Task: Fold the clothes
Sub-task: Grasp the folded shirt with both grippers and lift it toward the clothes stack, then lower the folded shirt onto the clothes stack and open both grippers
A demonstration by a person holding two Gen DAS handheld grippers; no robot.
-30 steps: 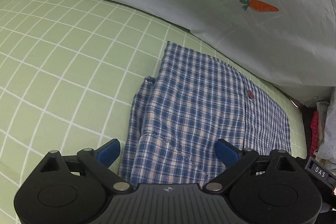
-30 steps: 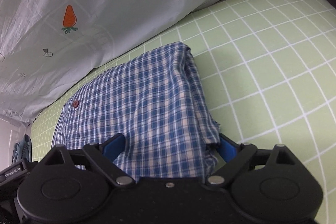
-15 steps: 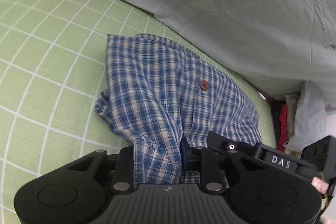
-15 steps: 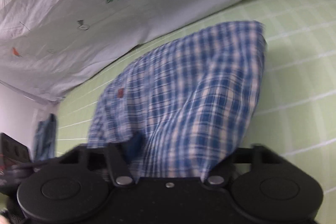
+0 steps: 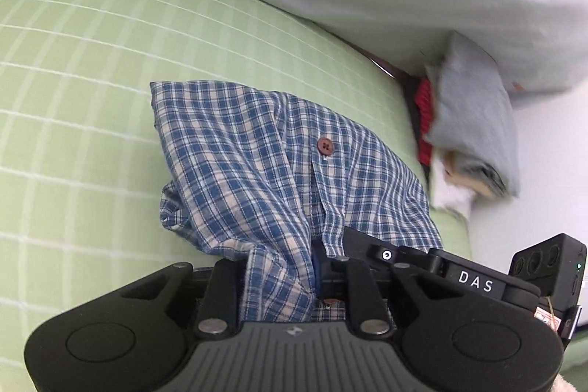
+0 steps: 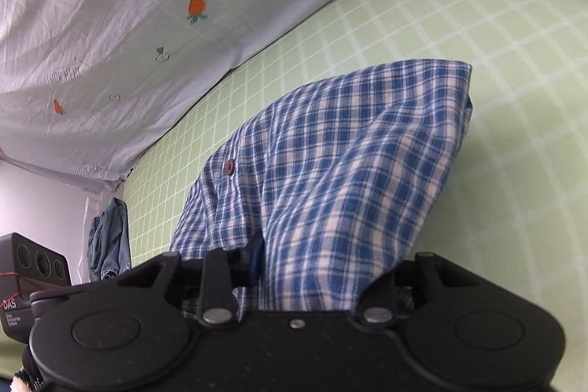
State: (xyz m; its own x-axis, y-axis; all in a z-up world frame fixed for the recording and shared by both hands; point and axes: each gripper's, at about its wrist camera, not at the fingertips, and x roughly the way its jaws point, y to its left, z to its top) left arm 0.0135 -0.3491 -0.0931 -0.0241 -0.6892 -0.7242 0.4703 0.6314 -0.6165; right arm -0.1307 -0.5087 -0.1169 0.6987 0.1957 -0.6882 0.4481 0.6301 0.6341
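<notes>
One blue-and-white plaid woven shirt (image 5: 257,149) lies bunched on the pale green bedsheet with a white grid (image 5: 73,61), its far part resting on the sheet while its near edge rises into both grippers; the cloth is thin and soft, hanging in loose folds with one squared corner at the far end; one round dark red button (image 5: 325,145) shows on its placket, and the same button (image 6: 229,167) appears in the right wrist view. The left gripper (image 5: 279,276), black plastic with blue pads, has its fingers drawn close together and pinches a gathered strip of the shirt's near edge; the right gripper (image 6: 323,274), also black, clamps a thicker fold of the same shirt (image 6: 349,153), its fingers held a little apart by the bulk of cloth. Beyond the shirt, along the sheet's far edge, lies one crumpled whitish duvet printed with small orange carrots (image 6: 128,6); three carrots are visible on it in the right wrist view. At the sheet's right edge sits one stack of folded garments, grey on top with red beneath (image 5: 474,120); one crumpled blue denim piece (image 6: 109,237) hangs at the sheet's left edge.
</notes>
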